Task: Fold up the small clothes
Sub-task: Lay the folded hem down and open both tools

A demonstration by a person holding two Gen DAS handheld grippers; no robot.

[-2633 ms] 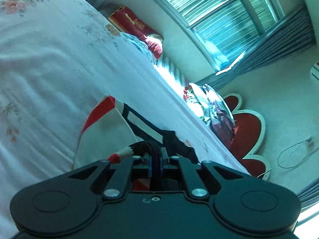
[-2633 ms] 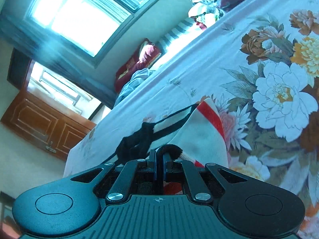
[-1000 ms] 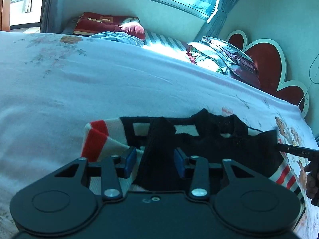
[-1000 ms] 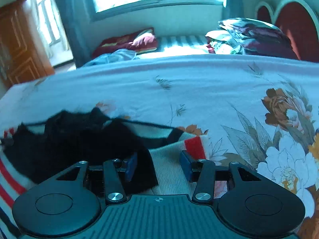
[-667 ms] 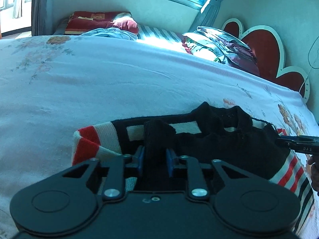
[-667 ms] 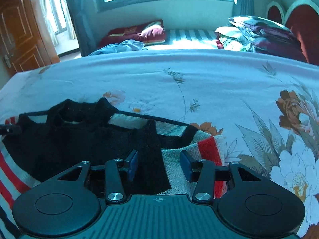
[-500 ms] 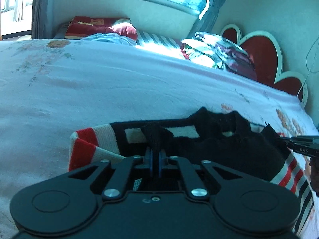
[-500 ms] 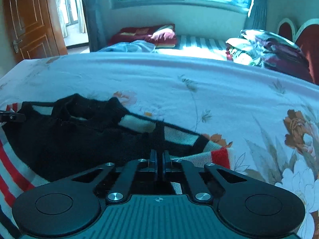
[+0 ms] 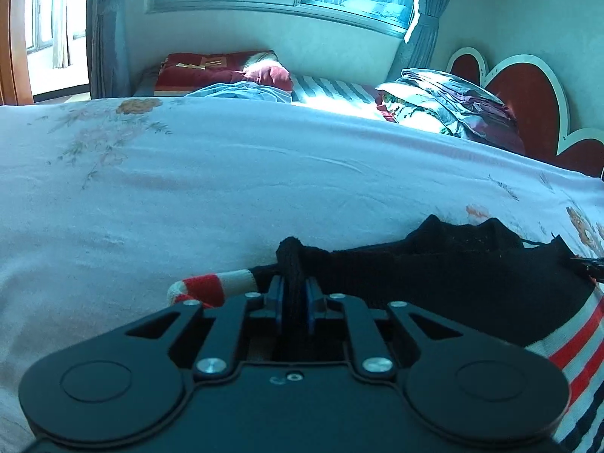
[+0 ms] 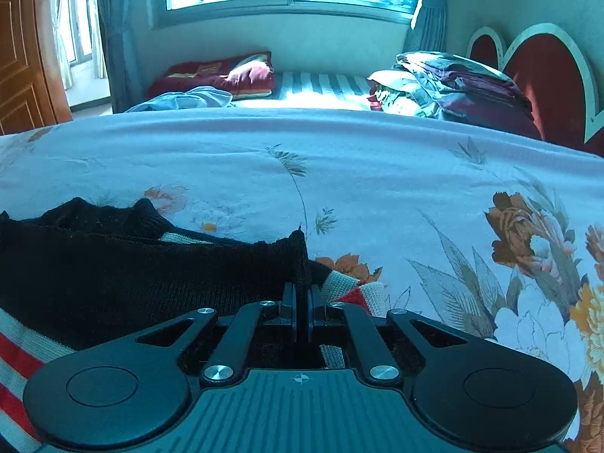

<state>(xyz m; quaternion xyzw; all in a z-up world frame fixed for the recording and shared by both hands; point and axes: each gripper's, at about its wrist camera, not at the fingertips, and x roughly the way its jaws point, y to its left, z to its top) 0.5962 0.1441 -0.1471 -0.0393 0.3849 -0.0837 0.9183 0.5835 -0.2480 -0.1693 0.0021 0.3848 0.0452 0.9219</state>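
1. The sweater (image 9: 453, 283) lay on the floral sheet (image 9: 226, 188) at the near edge of the bed, with black knit uppermost and red, white and dark stripes at its edges.
2. The left gripper (image 9: 293, 294) was clamped on a bunched black corner of the sweater, beside a red and white striped cuff.
3. The right gripper (image 10: 301, 302) was likewise closed on a black corner, which stood upright between its pads.
4. The black edge ran between the two grippers.
5. Folded bedding (image 10: 453, 83) sat beside the headboard (image 10: 547, 75), well apart from the sweater.
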